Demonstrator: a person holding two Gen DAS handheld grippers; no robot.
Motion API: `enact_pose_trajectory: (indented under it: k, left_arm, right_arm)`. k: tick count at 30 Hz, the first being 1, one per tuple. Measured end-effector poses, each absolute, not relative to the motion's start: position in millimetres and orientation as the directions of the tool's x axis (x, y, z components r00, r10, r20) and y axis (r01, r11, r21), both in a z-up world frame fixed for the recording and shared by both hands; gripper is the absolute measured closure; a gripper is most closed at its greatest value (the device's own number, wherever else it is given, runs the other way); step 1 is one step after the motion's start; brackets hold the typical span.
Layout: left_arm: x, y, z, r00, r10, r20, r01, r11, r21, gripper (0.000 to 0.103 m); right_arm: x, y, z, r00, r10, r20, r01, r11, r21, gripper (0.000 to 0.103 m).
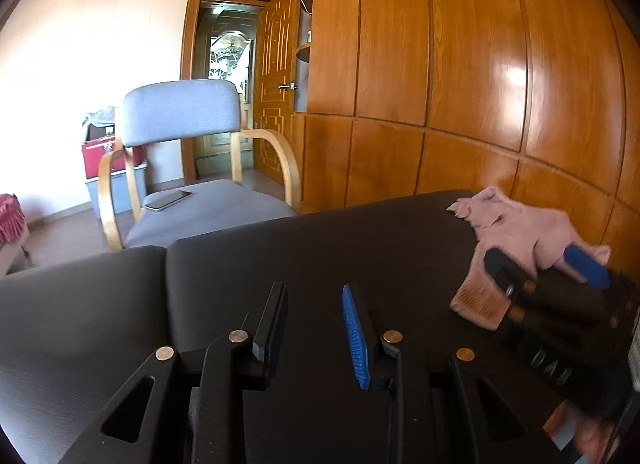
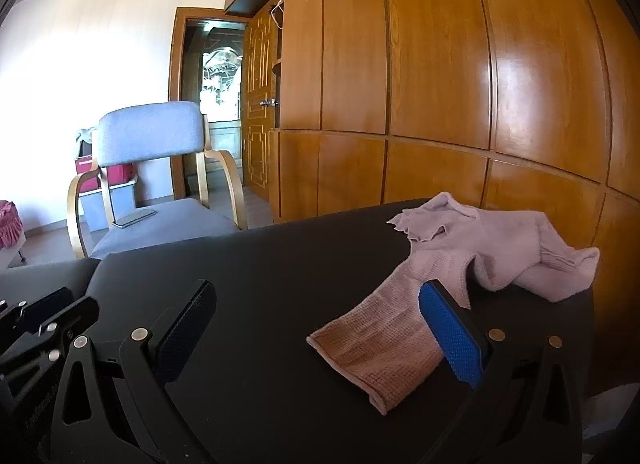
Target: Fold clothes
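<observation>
The black table [image 2: 260,264] lies bare left of the pink garment [image 2: 460,264], which alone blocks the right.

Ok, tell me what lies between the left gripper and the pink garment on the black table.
Only bare black table between the left gripper and the pink garment; the right gripper sits at the garment itself. The left wrist view shows it.

One pink garment [image 2: 472,264]; two tongs [image 1: 316,328] [image 2: 320,328]; one grey chair [image 1: 180,112]; one phone [image 1: 168,200]; one black table [image 2: 280,264]

garment [image 2: 472,264] on table [image 2: 280,284], chair [image 2: 148,168] behind
</observation>
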State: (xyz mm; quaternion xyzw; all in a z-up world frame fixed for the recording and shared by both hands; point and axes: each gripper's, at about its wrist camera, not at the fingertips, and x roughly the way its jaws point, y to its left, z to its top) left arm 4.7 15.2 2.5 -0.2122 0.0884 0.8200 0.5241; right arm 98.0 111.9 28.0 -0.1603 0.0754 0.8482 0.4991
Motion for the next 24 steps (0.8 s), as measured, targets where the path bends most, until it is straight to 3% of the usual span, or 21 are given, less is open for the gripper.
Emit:
enact_pose_trajectory:
  k: [7,13,24]
  left_arm:
    - [1,8,0,-0.372,0.843,-0.388,-0.899,-0.432,-0.077,0.075]
    - [-2,10,-2,-0.374,0.821,-0.430,-0.889,-0.450,-0.085,0.075]
    - [6,7,1,-0.394,0.828,-0.400,-0.893,-0.447,-0.046,0.075]
  right_arm:
    - [104,112,31,-0.440,0.828,-0.348,-0.880,-0.475,-0.019,0.000]
    - [100,114,23,-0.431,0.831,-0.352,-0.885,-0.466,-0.017,0.000]
    - [98,117,17,-0.421,0.826,-0.375,-0.887,-0.461,-0.019,0.000]
